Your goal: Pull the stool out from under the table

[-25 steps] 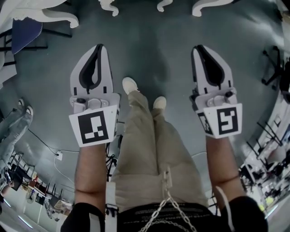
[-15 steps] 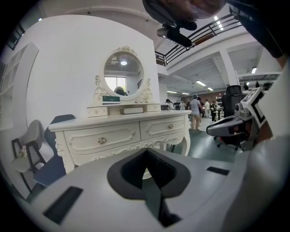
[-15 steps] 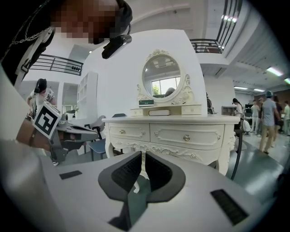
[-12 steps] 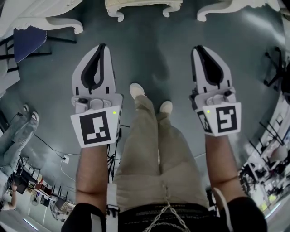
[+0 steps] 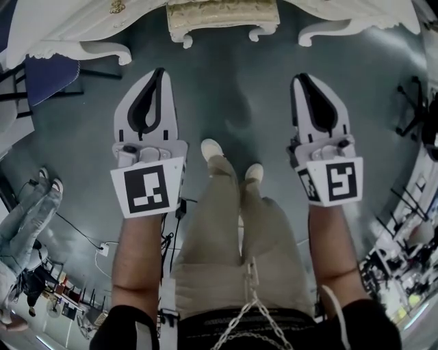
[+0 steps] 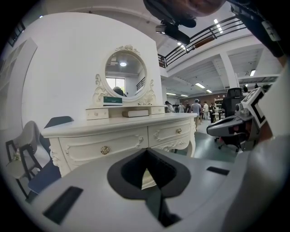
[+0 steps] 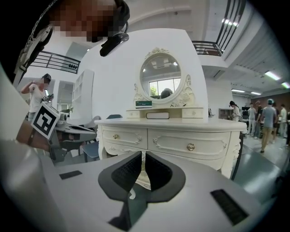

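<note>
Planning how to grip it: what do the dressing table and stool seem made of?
Dressing table: probably painted wood, smooth white, carved scrolls, brass-looking knobs. Stool: white carved legs alike; cream seat looks upholstered, texture unclear.

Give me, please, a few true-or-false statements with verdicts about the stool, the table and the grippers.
1. The left gripper and the right gripper are both shut and empty. True.
2. The stool stands between the legs of the table. True.
3. The right gripper touches the stool. False: it hangs over the floor, short of the stool.
4. The table's drawers are pulled out. False: they sit flush in its front.
</note>
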`<action>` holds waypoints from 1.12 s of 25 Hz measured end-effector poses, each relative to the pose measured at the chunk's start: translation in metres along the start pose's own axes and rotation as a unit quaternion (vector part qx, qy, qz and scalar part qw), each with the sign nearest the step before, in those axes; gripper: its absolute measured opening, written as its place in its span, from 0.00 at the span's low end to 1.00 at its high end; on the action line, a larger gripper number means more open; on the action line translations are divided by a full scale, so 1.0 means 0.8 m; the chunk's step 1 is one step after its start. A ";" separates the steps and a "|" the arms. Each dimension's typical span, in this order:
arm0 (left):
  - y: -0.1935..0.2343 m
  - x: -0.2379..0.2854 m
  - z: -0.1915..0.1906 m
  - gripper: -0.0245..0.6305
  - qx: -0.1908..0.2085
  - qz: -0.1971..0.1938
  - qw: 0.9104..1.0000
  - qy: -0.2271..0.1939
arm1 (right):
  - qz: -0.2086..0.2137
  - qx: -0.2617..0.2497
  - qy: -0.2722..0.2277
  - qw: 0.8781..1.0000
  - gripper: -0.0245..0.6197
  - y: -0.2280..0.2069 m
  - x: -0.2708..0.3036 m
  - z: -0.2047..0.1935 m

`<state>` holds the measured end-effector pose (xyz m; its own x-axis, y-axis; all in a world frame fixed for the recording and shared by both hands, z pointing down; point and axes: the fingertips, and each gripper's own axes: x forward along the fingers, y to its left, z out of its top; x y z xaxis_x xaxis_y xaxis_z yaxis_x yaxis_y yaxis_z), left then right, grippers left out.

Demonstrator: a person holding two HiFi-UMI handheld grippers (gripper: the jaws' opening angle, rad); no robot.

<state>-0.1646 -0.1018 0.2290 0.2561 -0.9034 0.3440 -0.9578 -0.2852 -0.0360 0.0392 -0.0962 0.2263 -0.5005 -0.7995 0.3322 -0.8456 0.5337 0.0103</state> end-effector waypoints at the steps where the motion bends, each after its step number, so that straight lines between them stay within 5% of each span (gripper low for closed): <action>1: 0.003 0.001 0.001 0.04 -0.002 0.000 1.000 -0.001 | 0.001 -0.002 0.002 1.000 0.05 0.002 0.003 0.002; 23: -0.014 0.103 -0.007 0.04 0.010 0.001 1.000 0.021 | 0.052 0.003 0.036 0.998 0.05 -0.053 0.087 -0.029; 28: -0.018 0.136 -0.020 0.04 0.051 0.010 0.998 0.034 | 0.057 -0.037 0.048 0.997 0.05 -0.093 0.110 -0.044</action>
<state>-0.1249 -0.1908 0.2822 0.2237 -0.8866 0.4049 -0.9437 -0.3009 -0.1375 0.0642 -0.1968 0.2880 -0.5696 -0.7044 0.4235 -0.7662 0.6415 0.0365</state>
